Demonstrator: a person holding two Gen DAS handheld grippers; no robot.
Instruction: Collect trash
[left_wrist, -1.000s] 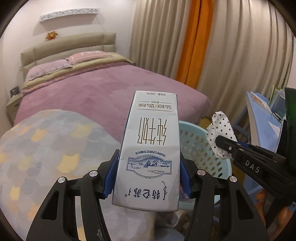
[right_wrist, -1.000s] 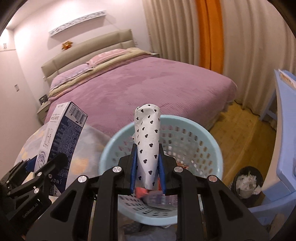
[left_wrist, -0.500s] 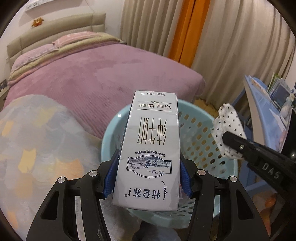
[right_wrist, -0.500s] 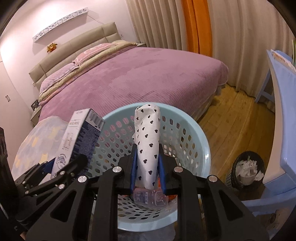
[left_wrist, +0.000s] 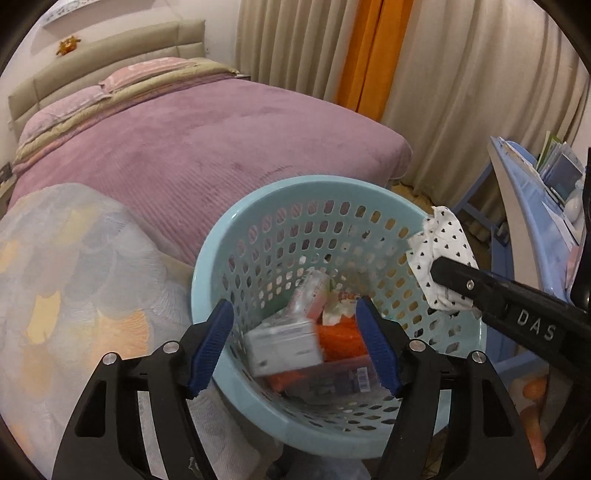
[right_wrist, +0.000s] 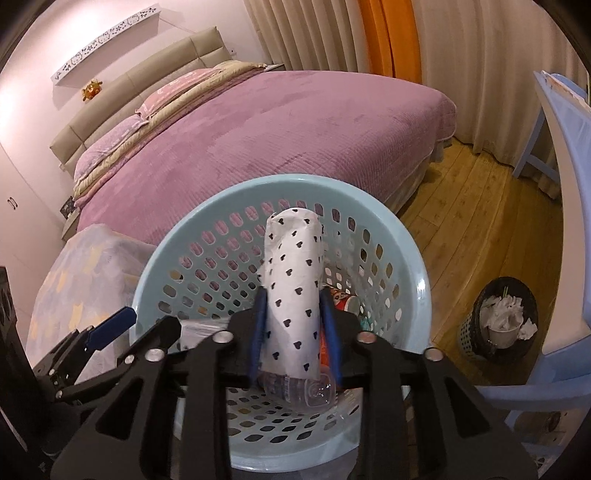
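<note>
A light blue perforated basket (left_wrist: 258, 206) (right_wrist: 184, 236) sits in front of both grippers. My left gripper (left_wrist: 295, 339) is open over it. The milk carton (left_wrist: 282, 347), blurred, lies or falls inside the basket among a clear bottle (left_wrist: 310, 291) and orange wrappers (left_wrist: 340, 339). My right gripper (right_wrist: 293, 332) is shut on a white packet with black hearts (right_wrist: 293, 291) and holds it upright above the basket's near side. The packet also shows in the left wrist view (left_wrist: 441, 258).
A bed with a purple cover (right_wrist: 277, 122) lies behind the basket. A pastel quilt (left_wrist: 66, 295) is at the left. A blue desk (right_wrist: 561, 155) stands at the right, with a black bin of paper (right_wrist: 502, 321) on the wooden floor.
My left gripper has opened and let go of the milk carton, which has dropped into the basket. Both grippers have moved closer over the basket. The right still holds the packet.
</note>
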